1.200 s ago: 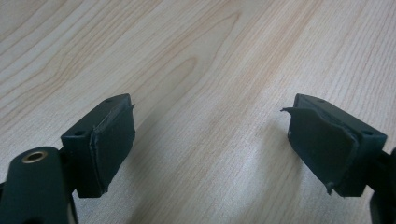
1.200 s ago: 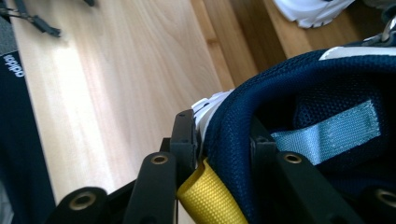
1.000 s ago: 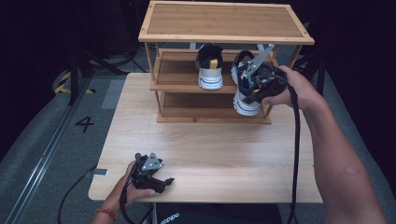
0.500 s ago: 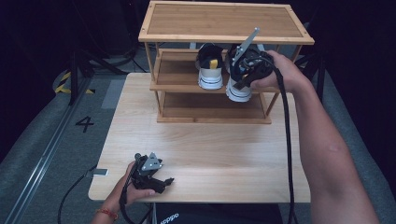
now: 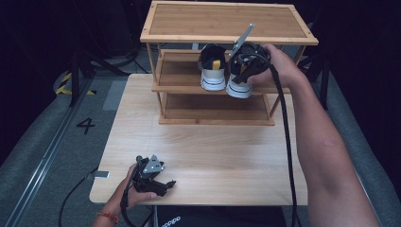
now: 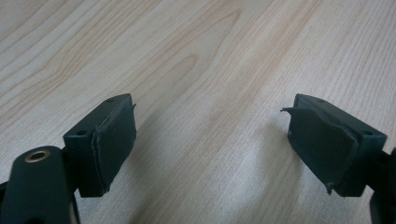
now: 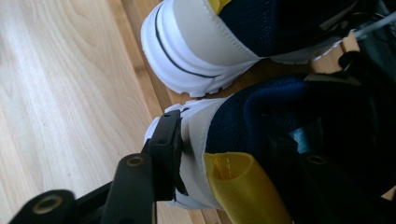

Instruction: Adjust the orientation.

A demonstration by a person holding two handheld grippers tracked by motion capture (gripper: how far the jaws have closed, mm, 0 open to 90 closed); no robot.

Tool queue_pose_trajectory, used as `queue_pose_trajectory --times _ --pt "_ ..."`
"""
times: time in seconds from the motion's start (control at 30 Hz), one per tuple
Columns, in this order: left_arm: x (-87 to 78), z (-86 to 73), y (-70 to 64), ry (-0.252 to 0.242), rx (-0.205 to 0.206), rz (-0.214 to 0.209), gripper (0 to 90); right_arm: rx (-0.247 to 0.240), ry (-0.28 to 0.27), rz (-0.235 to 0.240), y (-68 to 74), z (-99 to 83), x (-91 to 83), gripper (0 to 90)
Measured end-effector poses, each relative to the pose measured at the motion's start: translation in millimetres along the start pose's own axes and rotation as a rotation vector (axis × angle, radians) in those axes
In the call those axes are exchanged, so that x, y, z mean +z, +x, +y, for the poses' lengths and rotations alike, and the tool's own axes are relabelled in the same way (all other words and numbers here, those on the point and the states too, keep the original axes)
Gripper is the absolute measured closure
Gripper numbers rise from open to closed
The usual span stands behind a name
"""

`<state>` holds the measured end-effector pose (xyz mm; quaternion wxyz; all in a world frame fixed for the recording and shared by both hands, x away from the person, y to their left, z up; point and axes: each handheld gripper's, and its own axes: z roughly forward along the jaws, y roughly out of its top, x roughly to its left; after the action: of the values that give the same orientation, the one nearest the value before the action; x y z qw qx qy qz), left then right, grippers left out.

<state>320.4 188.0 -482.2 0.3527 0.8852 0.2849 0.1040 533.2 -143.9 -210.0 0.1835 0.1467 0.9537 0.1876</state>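
Nearest, at the front edge of the worktop (image 5: 213, 156): left hand-held gripper (image 5: 158, 182) lying low in the person's left hand, jaws spread wide with bare wood grain between them in the left gripper view, gripping nothing

On the grey floor to the left of the worktop: a black "4" (image 5: 85, 125), plainly readable. Just under the front edge of the worktop: small white lettering on something dark, too blurred to read

Farther back: wooden shoe rack (image 5: 227, 21) standing on the far part of the worktop. On its middle shelf: two shoes side by side, heels toward the person, navy with white soles and yellow heel tabs. Left shoe (image 5: 212, 71) resting free on the shelf. Right shoe (image 5: 239, 85) with its heel poking out past the shelf's front edge and clamped at the heel by the right hand-held gripper (image 5: 243, 71); in the right gripper view, one jaw pressed against the white outside of the heel, the other tucked inside the collar beside the yellow tab (image 7: 238, 184)

No brand name readable on either shoe
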Motion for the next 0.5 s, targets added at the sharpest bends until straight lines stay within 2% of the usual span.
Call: queue_pose_trajectory --times 0.07,0.13,0.33,0.5 --pt "0.1 0.0 -0.1 -0.001 -0.002 0.000 15.8 0.022 -0.004 -0.026 1.8 0.0 -1.5 51.1" --pt "0.1 0.0 -0.1 -0.001 -0.001 0.000 15.8 0.016 -0.019 -0.026 3.4 -2.0 -3.3 50.8" --pt "0.1 0.0 -0.1 -0.001 -0.001 0.000 15.8 0.022 -0.044 -0.066 8.4 -6.1 -8.1 47.4" --pt "0.1 0.0 -0.1 -0.001 -0.002 0.000 15.8 0.068 -0.161 -0.090 12.9 -14.6 -24.5 46.0"
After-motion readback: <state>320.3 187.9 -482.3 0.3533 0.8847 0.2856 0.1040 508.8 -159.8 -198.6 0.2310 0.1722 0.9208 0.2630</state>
